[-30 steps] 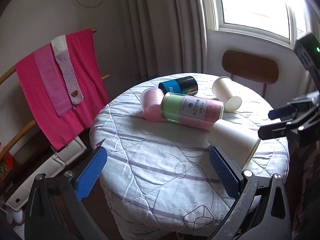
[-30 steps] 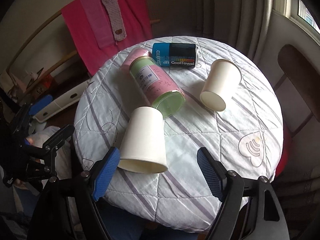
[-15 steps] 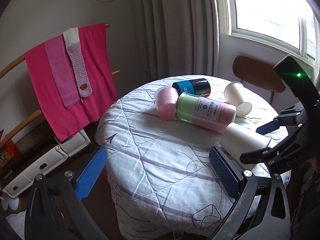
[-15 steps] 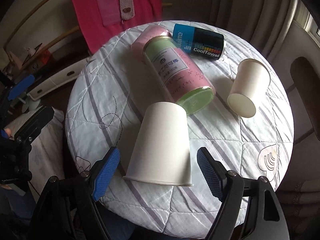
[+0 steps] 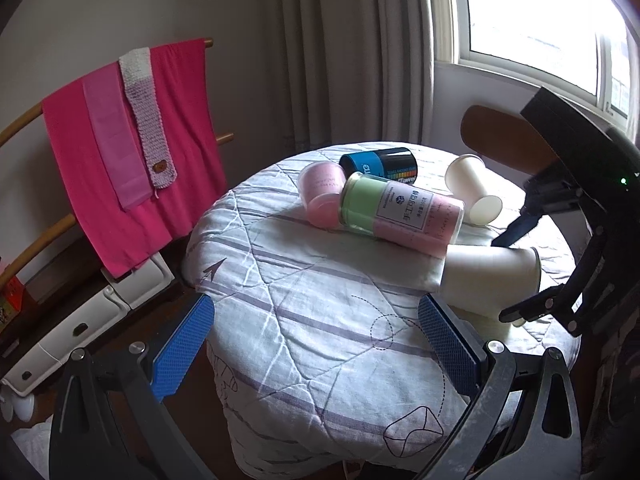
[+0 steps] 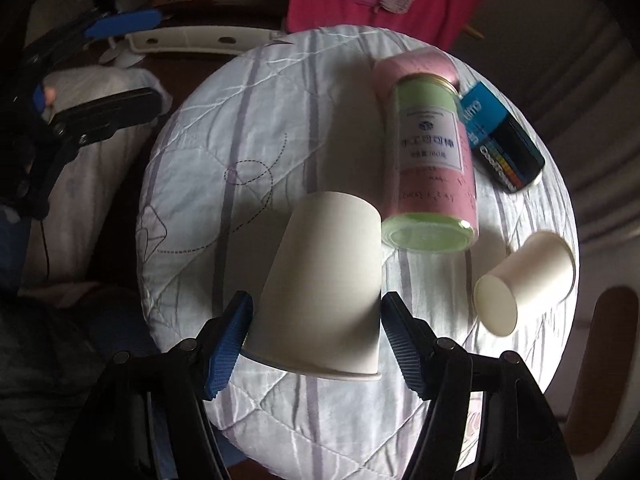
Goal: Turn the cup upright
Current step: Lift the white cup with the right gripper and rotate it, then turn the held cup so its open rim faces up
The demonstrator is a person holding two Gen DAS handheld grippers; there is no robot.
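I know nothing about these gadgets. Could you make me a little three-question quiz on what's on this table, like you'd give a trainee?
1. True or false: the near white paper cup between the right gripper fingers stands upright.
2. Which lies closest to that cup? A) the black-and-blue can B) the green-and-pink labelled jar C) the far white paper cup
3. Fill in: the left gripper is open and holds ____.

Key: 1 false, it lies on its side on the quilted round table. 2 B. 3 nothing.
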